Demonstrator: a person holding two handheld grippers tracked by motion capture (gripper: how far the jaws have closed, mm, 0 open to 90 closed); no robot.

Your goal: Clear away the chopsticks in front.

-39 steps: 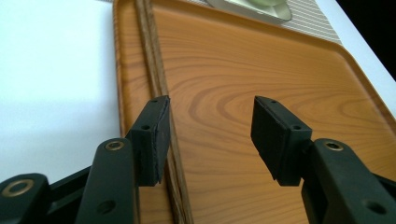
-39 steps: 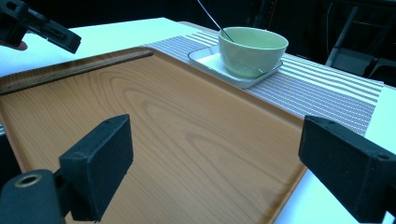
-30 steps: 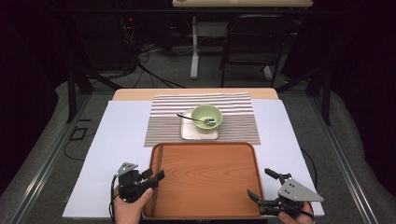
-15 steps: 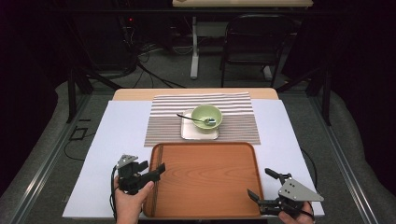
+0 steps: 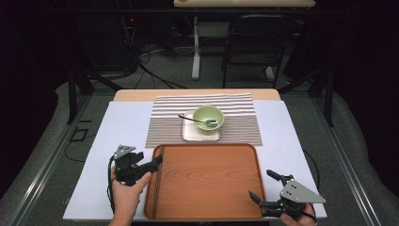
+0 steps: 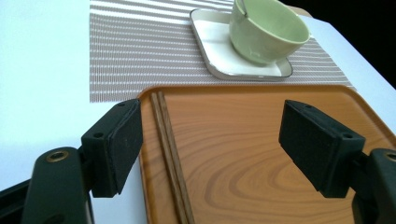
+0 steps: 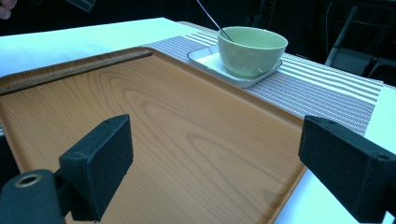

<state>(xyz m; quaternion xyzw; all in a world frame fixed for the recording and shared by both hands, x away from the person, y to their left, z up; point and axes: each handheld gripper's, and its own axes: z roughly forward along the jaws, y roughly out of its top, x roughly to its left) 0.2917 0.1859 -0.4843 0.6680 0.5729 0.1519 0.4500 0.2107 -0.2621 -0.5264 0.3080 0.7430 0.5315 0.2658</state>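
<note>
The left tongs (image 5: 153, 165) sit in the lower left of the high view, right at the left edge of the wooden tray (image 5: 207, 207). Their jaws have just been opening and now stand wide, with nothing between them. In the left gripper view the two brown chopsticks (image 6: 169, 149) lie side by side on the tray, close to its left rim, and they run from the bottom of the frame up toward the middle. The tongs hang over them and do not touch them. The right tongs (image 5: 266, 186) are in the lower right of the high view, at the tray's right corner. Their jaws are apart with nothing in them, and the tray's corner lies below them in the right gripper view. Above the tray, near the middle of the high view, a green bowl (image 5: 208, 117) stands on a small white plate (image 5: 190, 134), on a striped mat (image 5: 164, 127). A thin spoon (image 5: 190, 118) leans in the bowl, though it is too small to see well. All of this rests on the white counter (image 5: 117, 122).
</note>
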